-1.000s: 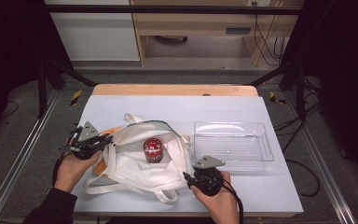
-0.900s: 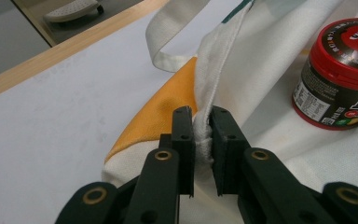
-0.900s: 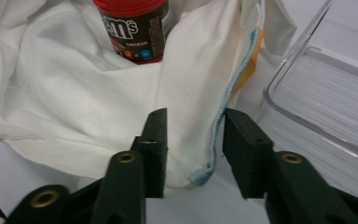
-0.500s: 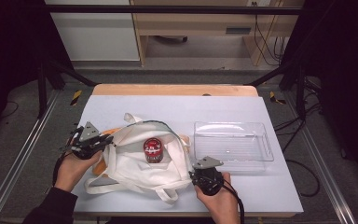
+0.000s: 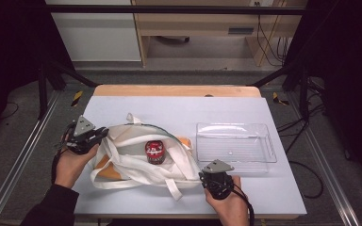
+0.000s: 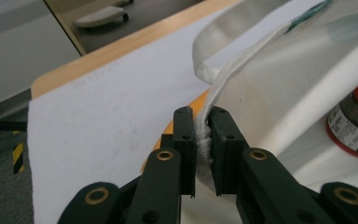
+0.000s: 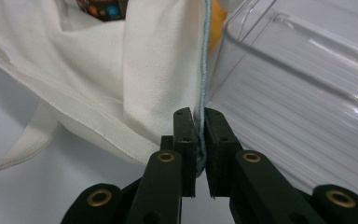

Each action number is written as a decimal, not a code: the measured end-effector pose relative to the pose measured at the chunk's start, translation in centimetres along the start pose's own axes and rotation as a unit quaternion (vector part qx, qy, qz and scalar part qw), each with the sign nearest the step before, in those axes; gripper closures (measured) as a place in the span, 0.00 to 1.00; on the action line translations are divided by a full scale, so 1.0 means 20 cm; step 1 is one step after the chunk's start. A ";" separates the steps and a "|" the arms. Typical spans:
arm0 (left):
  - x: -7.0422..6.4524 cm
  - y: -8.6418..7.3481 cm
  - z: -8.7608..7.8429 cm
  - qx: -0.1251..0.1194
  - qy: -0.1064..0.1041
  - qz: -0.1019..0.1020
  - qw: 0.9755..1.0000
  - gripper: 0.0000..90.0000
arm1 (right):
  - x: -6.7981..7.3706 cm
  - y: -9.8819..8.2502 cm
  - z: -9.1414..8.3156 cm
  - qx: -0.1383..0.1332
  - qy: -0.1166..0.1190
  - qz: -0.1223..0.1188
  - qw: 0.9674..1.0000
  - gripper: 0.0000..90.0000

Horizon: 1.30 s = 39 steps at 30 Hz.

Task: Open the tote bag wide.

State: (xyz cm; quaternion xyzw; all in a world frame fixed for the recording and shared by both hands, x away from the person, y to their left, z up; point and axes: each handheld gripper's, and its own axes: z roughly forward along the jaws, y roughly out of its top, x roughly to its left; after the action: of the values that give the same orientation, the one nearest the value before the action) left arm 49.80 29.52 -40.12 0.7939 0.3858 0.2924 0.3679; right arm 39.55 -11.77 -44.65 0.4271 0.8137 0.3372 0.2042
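A white cloth tote bag lies on the pale table, with a red can resting on it and something orange peeking out at its edges. My left gripper is shut on the bag's left rim; the left gripper view shows the thick hem pinched between the pads, the can to the right. My right gripper has just been closing and is now shut on the bag's right edge, whose blue-stitched seam runs up between the pads.
A clear plastic tray stands just right of the bag, close to my right gripper; its ribbed wall shows in the right gripper view. The table's wooden far edge and metal side rails frame the work area.
The right gripper's jaws have drawn together onto the bag's right edge. The left hand and the bag have stayed in place.
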 end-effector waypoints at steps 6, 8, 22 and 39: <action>-0.03 -0.07 0.04 0.014 -0.028 -0.003 0.999 0.90 | 0.01 -0.02 0.02 -0.010 0.023 -0.001 1.000 0.89; -0.03 -0.07 0.02 0.013 -0.032 -0.002 0.999 0.90 | 0.00 0.00 -0.02 -0.031 0.033 -0.004 0.999 0.79; -0.06 -0.04 0.00 0.012 -0.033 0.012 0.999 0.90 | 0.03 0.12 -0.09 -0.070 0.050 -0.027 0.996 0.60; -0.10 0.03 -0.06 0.037 -0.029 0.037 0.998 0.81 | 0.26 0.37 0.09 -0.055 0.133 -0.137 0.980 0.55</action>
State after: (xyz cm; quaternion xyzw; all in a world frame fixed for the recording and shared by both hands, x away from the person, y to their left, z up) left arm 48.09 28.16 -39.38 0.8287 0.3564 0.2681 0.3382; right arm 42.00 -3.78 -40.70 0.2511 0.8646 0.4042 0.1614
